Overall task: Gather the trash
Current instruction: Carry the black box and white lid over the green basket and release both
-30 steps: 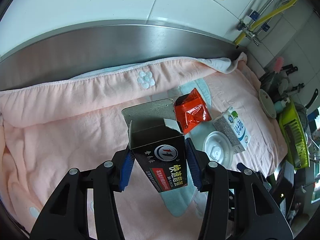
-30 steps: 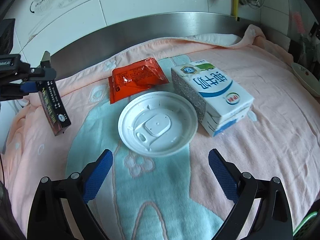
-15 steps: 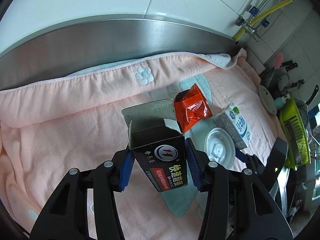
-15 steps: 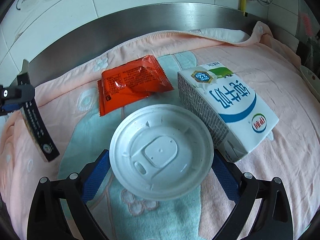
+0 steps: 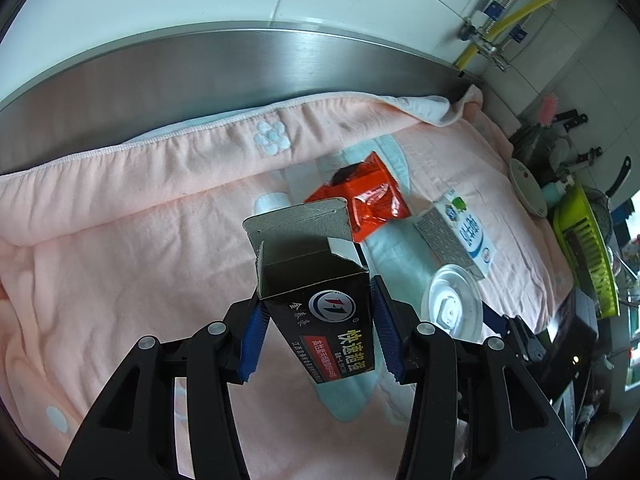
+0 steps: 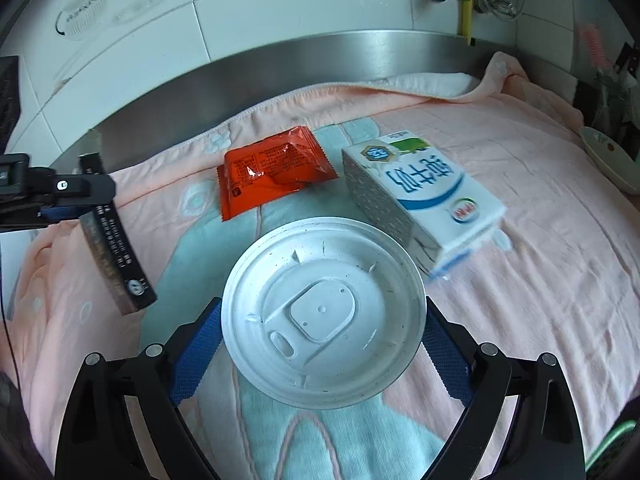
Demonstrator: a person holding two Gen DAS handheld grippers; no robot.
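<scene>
Since the earlier frames the right gripper (image 6: 322,344) has closed in on the white plastic lid (image 6: 322,324): the lid then lay ahead of the jaws, and it now sits between them at lower centre of the right wrist view. The jaws have just been closing a little, and both blue pads now meet the lid's rim on either side, so I read this as a grip across its width. Whether the lid is clear of the towel (image 6: 540,240) cannot be told.

Left gripper (image 5: 316,336): jaws half-wide, clamped on the black carton (image 5: 324,312), open flap pointing away from the camera, unchanged from the earlier frames. The carton hangs above the towel at lower centre of the left wrist view.

Outward from the lid: the milk carton (image 6: 424,196) lies just beyond it at upper right, long axis running from upper left to lower right, its near edge touching or almost touching the lid rim. The orange packet (image 6: 276,168) lies flat at upper left of the lid, apart from it.

Judgement: both hands are full. The right gripper is the nearer to both remaining pieces; the milk carton is best taken across its short side.
</scene>
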